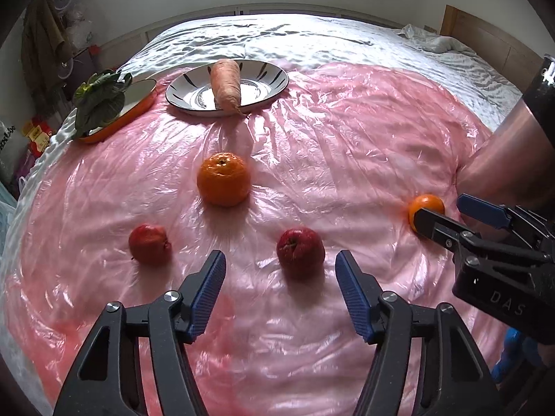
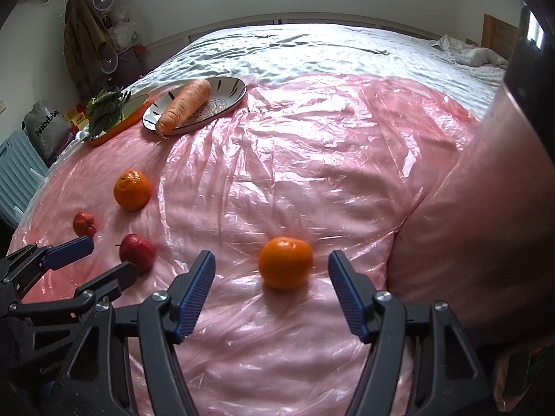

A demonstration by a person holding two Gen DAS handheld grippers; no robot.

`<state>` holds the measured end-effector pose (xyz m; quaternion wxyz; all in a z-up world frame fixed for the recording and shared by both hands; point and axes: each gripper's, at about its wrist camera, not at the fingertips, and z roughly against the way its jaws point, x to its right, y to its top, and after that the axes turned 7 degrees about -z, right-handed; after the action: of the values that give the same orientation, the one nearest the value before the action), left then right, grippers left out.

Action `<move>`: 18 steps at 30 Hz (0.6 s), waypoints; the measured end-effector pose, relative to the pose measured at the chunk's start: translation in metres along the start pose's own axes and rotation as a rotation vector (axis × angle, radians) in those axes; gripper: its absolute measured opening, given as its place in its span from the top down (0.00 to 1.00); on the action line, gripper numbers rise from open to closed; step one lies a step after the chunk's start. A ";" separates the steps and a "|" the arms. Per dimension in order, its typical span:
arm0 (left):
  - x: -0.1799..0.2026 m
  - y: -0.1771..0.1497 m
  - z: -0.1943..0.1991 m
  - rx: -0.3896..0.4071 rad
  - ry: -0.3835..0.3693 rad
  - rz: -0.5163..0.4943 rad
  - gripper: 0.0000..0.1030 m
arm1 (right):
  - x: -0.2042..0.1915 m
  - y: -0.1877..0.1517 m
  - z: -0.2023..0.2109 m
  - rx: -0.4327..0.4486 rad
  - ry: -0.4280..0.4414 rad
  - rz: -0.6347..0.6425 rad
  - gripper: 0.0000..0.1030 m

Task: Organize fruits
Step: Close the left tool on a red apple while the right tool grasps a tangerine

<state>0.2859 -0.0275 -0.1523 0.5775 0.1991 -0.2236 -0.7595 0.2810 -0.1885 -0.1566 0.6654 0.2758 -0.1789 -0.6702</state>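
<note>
- Approach step, by the look of it: the left gripper point(image 1: 279, 270) hangs spread and empty, with the round dark-red apple point(image 1: 300, 249) just ahead of its tips on the pink plastic sheet point(image 1: 347, 138).
- The right gripper point(image 2: 270, 274) is likewise spread, empty, before the small round orange tangerine point(image 2: 285, 262).
- Next, each likely needs lowering until its pads flank the fruit.
- The right gripper's body reads "DAS".

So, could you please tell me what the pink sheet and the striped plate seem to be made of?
Pink sheet: probably thin plastic film, glossy, crinkled and see-through. Striped plate: likely glazed ceramic, with a shiny white surface and painted dark strokes.
</note>
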 end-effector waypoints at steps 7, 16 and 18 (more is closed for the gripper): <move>0.004 0.004 -0.018 -0.034 -0.016 -0.011 0.57 | 0.001 -0.001 -0.014 -0.023 0.006 0.013 0.09; 0.007 0.003 -0.028 -0.051 -0.019 -0.027 0.73 | 0.016 -0.004 -0.026 -0.058 0.032 -0.022 0.37; 0.005 0.003 -0.028 -0.048 -0.023 -0.027 0.73 | 0.016 -0.004 -0.025 -0.054 0.038 -0.021 0.37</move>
<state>0.3023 -0.0364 -0.1735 0.5692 0.1792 -0.2093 -0.7747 0.2937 -0.2013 -0.1809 0.6687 0.2726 -0.1451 -0.6764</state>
